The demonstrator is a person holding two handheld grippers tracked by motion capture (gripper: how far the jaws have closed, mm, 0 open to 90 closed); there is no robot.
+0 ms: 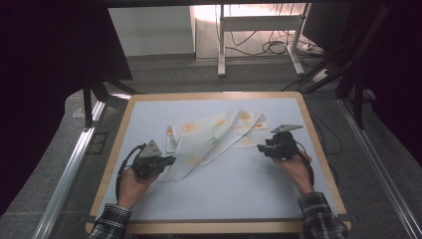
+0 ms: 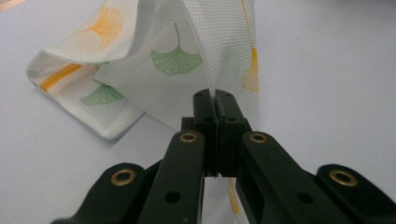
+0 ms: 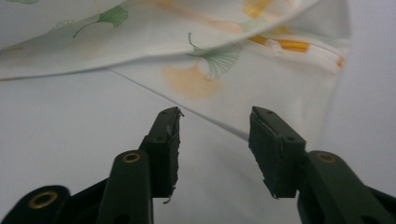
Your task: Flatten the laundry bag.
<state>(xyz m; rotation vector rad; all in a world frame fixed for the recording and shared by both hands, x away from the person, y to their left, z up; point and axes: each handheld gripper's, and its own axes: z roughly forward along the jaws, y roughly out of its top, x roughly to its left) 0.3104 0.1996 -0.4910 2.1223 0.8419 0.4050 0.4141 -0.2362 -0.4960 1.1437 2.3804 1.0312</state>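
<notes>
A white cloth (image 1: 214, 137) printed with orange and green ginkgo leaves lies crumpled across the middle of the pale blue table mat (image 1: 224, 189). My left gripper (image 1: 169, 160) is at the cloth's near left corner, its jaws pressed together on the cloth's edge (image 2: 219, 70). My right gripper (image 1: 261, 148) is just off the cloth's right edge, apart from it. Its jaws stand parted with bare mat between them, and the cloth (image 3: 261, 79) lies just beyond the fingertips (image 3: 170, 126).
The mat sits on a wooden table (image 1: 214, 95) whose rim frames it. Beyond the far edge stand desk legs (image 1: 221, 45) and floor cables (image 1: 271, 47). Metal rails (image 1: 69, 169) run along both sides of the table.
</notes>
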